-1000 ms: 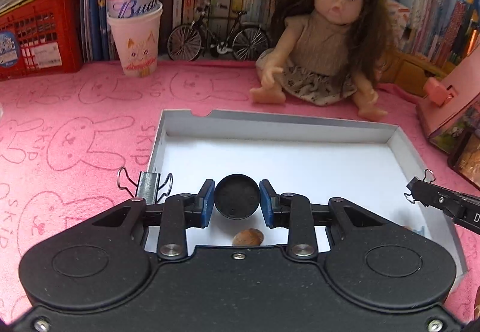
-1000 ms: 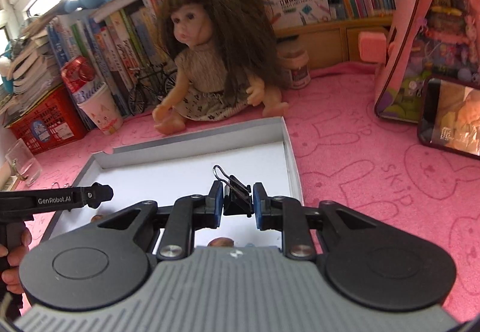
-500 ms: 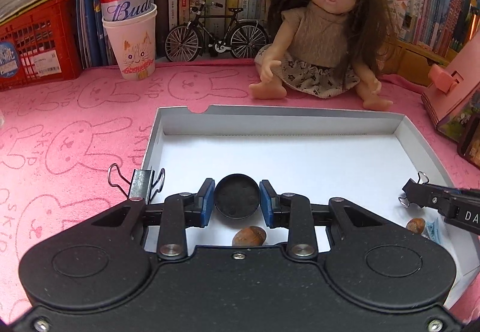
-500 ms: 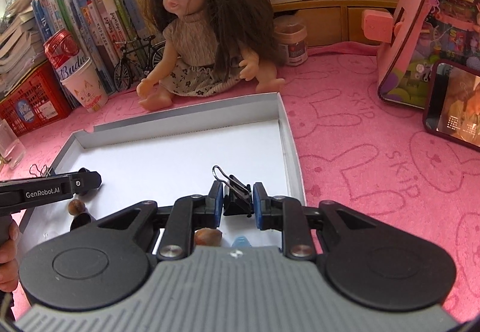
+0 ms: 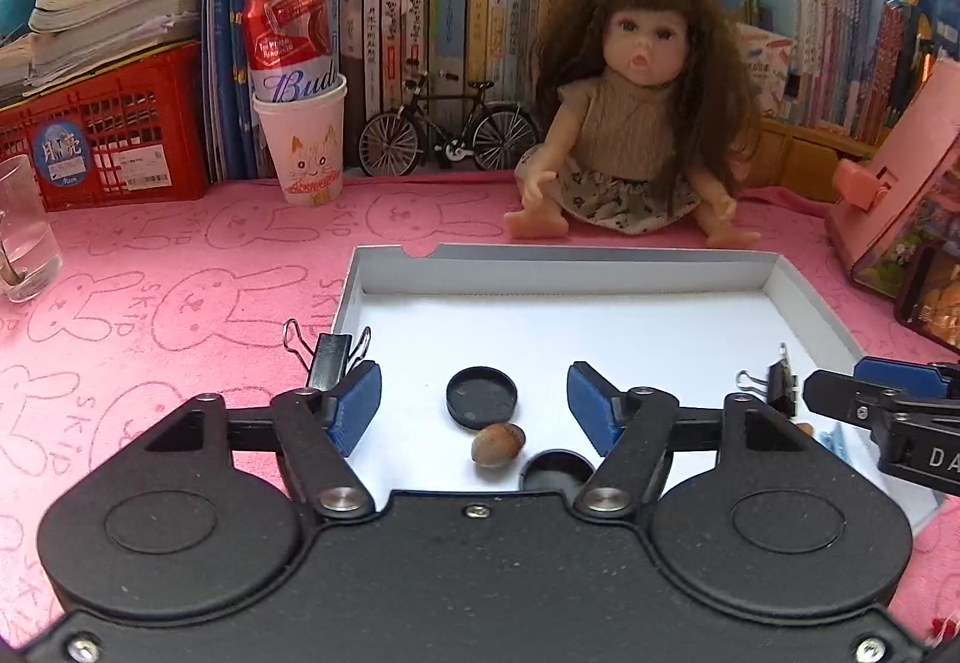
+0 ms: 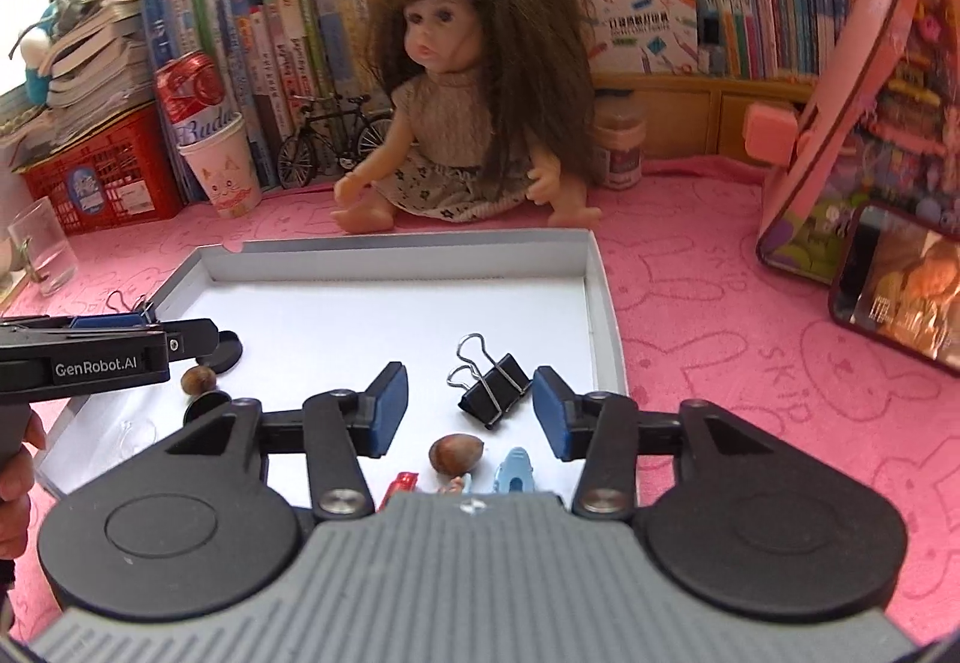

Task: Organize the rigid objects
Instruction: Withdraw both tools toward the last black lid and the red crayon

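Both grippers, left [image 5: 474, 408], right [image 6: 471, 411], opening, black cap [image 5: 481, 398], binder clip [image 6: 493, 388] now released.

readable stuff: "Bud" in script on the red can [image 5: 291, 48] far left, "SKIP" stamped over the pink bunny mat [image 5: 180, 267], "GenRobot.AI" on the left gripper [image 6: 198, 339], "DA" on the right gripper [image 5: 840, 393].
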### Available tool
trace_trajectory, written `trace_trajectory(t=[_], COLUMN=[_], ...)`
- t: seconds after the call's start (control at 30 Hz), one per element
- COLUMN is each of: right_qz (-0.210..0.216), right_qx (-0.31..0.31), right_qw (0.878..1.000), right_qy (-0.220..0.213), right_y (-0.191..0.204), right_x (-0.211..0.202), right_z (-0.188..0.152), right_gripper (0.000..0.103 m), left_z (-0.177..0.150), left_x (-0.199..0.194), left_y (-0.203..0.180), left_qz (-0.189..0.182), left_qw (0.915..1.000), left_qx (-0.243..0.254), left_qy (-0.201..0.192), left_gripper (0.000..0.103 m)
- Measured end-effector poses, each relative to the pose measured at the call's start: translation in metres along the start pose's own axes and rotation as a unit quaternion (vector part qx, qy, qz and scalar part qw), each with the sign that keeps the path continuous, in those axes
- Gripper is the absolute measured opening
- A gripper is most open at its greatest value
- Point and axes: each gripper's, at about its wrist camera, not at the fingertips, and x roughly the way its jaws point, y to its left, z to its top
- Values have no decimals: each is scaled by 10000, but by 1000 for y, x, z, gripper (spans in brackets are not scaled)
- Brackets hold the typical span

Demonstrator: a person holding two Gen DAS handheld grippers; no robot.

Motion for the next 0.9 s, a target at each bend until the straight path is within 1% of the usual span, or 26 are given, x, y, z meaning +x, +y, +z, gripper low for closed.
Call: trace_trajectory(t=[0.17,0.43,0.7,0.9], right_qz=[62,165,189,168], right_qx=[-145,-280,-382,-438], right_qw=[9997,9988,9977,9970], right_qy=[-202,-362,-537,-621], right_y=[9,21,26,28], right_x=[-17,-41,-67,-80], right_z=[-1,-7,-16,-25], right_gripper=[71,75,80,82], left_z=[-5,-17,-33,-46], left_x=[-24,-61,-90,-105], left_y=[1,-3,-5,-6], left_qz=[-163,-325,-533,-610], left_qw=[9997,9986,9974,9970], left_qx=[-65,13,16,23], left_qy=[-154,-411,-481,-467], left_gripper=[71,73,73,74])
